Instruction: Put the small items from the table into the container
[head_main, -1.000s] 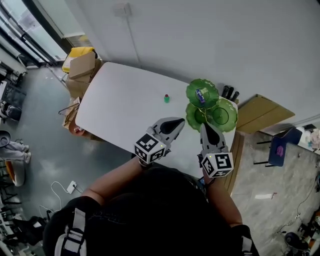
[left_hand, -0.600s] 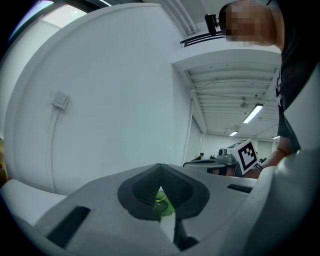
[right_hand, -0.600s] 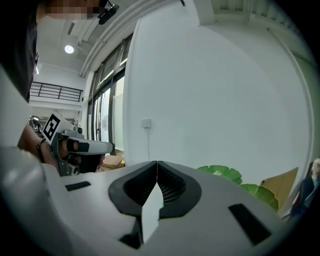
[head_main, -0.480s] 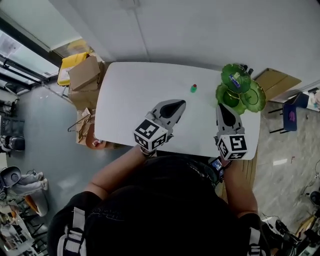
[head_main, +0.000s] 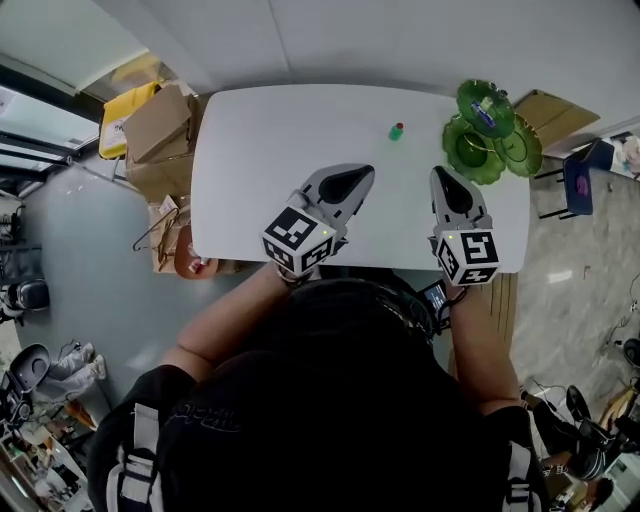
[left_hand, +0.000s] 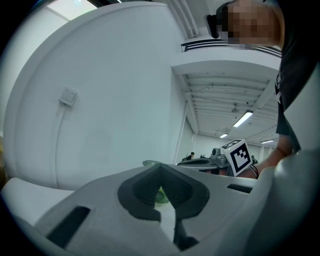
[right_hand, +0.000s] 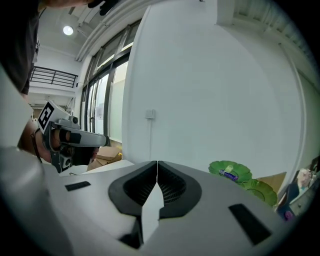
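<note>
Well ahead of the grey left gripper (head_main: 352, 180) and right gripper (head_main: 444, 184), both held closed and empty over the near edge of the white table (head_main: 250, 150) as no reach seems begun, a small green red-capped item (head_main: 397, 131) is seen standing near the green lobed plastic container (head_main: 470, 150).

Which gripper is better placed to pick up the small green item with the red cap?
Probably right. The right gripper hangs between the small green red-capped item and the green tiered dishes, so its trip is short. The left gripper sits farther from the dishes.
</note>
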